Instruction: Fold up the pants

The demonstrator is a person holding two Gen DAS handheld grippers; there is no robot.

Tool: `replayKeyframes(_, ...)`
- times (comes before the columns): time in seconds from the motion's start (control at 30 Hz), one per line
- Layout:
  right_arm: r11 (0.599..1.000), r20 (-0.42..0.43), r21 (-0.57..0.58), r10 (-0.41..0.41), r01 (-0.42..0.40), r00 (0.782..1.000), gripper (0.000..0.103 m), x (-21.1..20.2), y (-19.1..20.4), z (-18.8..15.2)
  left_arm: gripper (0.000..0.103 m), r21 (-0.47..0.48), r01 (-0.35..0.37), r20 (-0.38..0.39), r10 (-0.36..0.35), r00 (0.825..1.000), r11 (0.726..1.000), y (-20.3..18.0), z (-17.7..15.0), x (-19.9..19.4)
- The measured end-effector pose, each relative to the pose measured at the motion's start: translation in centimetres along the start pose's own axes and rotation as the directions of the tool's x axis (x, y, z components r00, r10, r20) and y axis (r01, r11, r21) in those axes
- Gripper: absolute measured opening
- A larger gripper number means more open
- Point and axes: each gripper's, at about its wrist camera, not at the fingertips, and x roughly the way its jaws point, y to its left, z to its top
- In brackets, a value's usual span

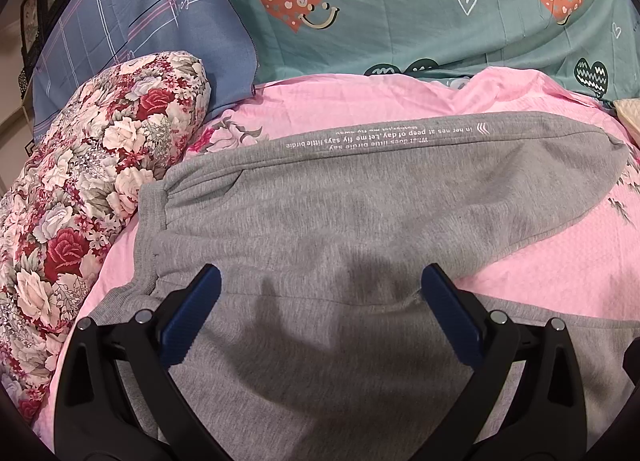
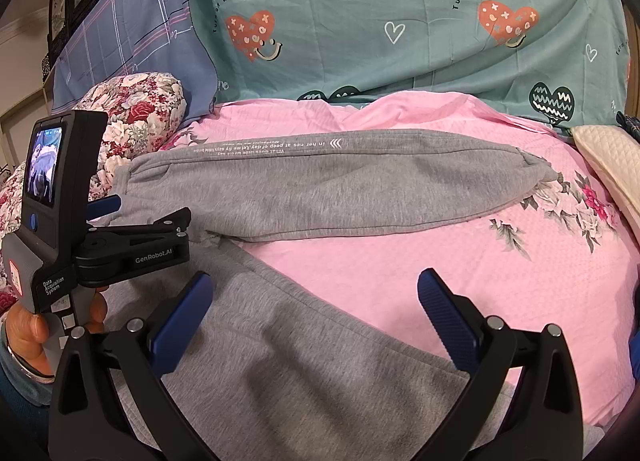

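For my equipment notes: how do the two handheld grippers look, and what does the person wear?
Both the left gripper and the right gripper have black plastic arms with silver rivets and ribbed blue fingers. The left one's body carries a small screen, a blue button and white lettering "GenRobot.AI". A thin bangle and a blue sleeve show at the wrist.

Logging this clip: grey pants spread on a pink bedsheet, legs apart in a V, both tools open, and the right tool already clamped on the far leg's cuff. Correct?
Not quite. The right tool grips nothing: in the right wrist view its open fingers hover over the near leg, well short of the far leg's cuff. The rest holds: grey pants on the pink bedsheet, legs apart, left tool open.
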Motion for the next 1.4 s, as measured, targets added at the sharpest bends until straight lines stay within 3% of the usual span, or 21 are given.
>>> replayKeyframes(0.6, 1.0, 0.009, -0.007, 0.003, -0.003, 1.0, 0.102, -0.1, 0.3, -0.1, 0.101, 0.011, 0.005, 0.0, -0.005, 1.0, 1.0, -0.2, 0.0, -0.1)
replayKeyframes(0.77, 1.0, -0.008, -0.016, 0.003, -0.003, 1.0, 0.102, 0.4, 0.5, -0.3, 0.101, 0.006, 0.012, -0.031, -0.012, 0.999, 1.0, -0.4, 0.1, 0.0)
replayKeyframes(0.97, 0.999, -0.01, -0.043, -0.009, 0.009, 1.0, 0.102, 0.7, 0.9, 0.1, 0.101, -0.022, 0.077, 0.011, -0.077, 0.997, 0.997, 0.6, 1.4, -1.6)
replayKeyframes(1.1, 0.991, -0.003, -0.108, -0.077, 0.077, 0.997, 0.102, 0.7, 1.7, 0.6, 0.101, -0.083, 0.136, -0.028, -0.138, 0.99, 0.987, 2.2, 2.0, -3.0)
replayKeyframes(1.2, 0.983, -0.007, -0.137, -0.12, 0.118, 0.993, 0.102, -0.5, 1.8, 0.7, 0.101, -0.065, 0.179, -0.058, -0.182, 0.982, 0.982, 3.7, 1.0, -4.7)
replayKeyframes(1.4, 0.993, -0.021, -0.108, -0.038, 0.035, 0.999, 0.102, -7.7, -0.6, -0.5, 0.101, -0.061, 0.202, -0.153, -0.209, 0.966, 0.977, 9.7, -2.0, -7.1)
